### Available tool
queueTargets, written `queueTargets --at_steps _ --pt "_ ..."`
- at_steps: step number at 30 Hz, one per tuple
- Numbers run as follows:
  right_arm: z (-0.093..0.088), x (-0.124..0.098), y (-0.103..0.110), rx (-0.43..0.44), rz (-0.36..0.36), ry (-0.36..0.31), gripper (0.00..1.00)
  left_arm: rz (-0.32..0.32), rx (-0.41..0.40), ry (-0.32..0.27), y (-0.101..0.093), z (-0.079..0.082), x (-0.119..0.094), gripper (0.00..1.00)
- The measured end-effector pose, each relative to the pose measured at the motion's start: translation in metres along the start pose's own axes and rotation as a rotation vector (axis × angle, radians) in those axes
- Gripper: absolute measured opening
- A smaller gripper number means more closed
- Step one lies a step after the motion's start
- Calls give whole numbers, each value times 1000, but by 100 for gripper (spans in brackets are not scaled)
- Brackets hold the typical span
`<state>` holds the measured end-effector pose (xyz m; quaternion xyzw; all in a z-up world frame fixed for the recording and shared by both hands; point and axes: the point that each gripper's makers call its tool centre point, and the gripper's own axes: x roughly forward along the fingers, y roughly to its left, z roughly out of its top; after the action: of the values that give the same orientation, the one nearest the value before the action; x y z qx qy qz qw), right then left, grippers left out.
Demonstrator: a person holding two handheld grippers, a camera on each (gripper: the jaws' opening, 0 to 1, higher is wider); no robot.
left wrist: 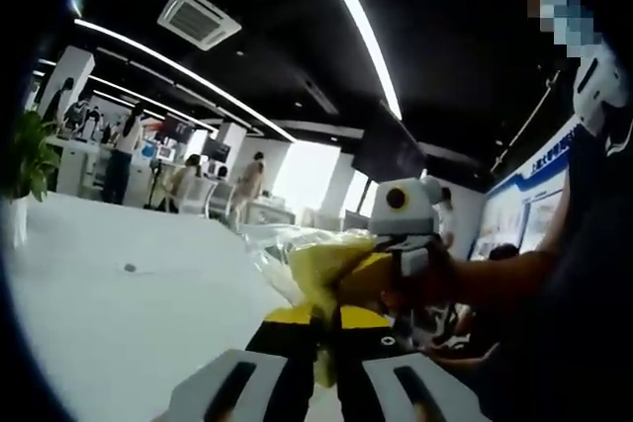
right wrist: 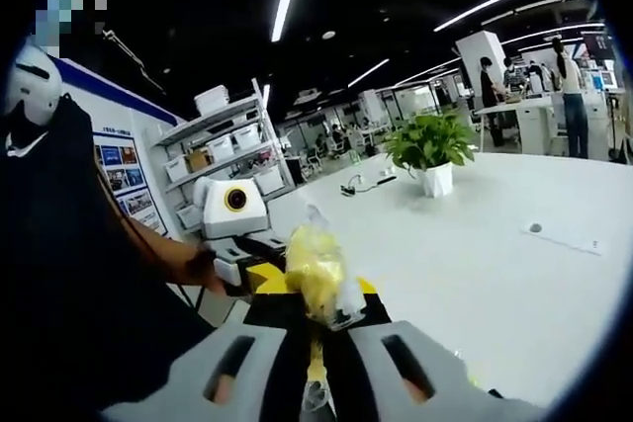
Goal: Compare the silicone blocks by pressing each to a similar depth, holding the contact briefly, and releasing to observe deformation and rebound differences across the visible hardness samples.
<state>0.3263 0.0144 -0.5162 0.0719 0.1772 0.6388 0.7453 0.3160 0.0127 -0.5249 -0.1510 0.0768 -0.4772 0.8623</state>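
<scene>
Silicone blocks: none identifiable. Yellow plastic bag pinched in the closed right gripper, straight ahead of the left gripper, also closed on yellow plastic. White table below, potted plant beyond.

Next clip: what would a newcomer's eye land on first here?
The crumpled yellow plastic bag, pinched between the jaws of the right hand-held gripper and also held in the left hand-held gripper. Behind it spreads the large white table, bearing a green potted plant in a white pot.
</scene>
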Motion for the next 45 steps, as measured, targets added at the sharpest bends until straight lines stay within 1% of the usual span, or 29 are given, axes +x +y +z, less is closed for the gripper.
queueTargets --at_steps 8,12,17,20,26,30,34,38,39,40,41,42,43,44,45 --pt "1 3 4 -12 13 7 0 3 30 -3 0 1 -4 5" --pt "1 4 4 -29 10 5 0 13 38 10 3 2 -4 4" --pt "4 5 6 -45 15 -7 0 18 38 6 2 4 -7 2" --pt "3 5 6 -47 20 -2 0 17 24 14 3 3 -6 2" --pt "3 4 8 -44 25 -2 0 15 23 14 1 3 -7 2" --pt "3 3 10 -56 30 -1 0 11 23 15 -1 3 -6 2" --pt "5 2 10 -56 28 -9 0 16 28 11 -1 5 -6 2" --pt "8 3 11 -36 35 -35 1 11 35 1 -1 9 -9 1" --pt "15 5 14 -99 48 -86 3 11 30 -8 0 11 -10 1" --pt "18 5 15 -149 52 -111 4 13 25 -20 1 14 -11 1" --pt "21 5 16 -143 47 -120 6 12 20 -30 2 18 -13 1" --pt "20 5 16 -122 42 -108 14 13 15 -28 2 20 -12 1" --pt "23 6 13 -128 24 -120 28 35 10 -39 5 25 -14 1" --pt "26 6 4 -115 -30 -125 46 36 9 -51 7 29 -15 1" --pt "27 7 1 -104 -36 -127 66 32 -3 -62 8 32 -18 1"
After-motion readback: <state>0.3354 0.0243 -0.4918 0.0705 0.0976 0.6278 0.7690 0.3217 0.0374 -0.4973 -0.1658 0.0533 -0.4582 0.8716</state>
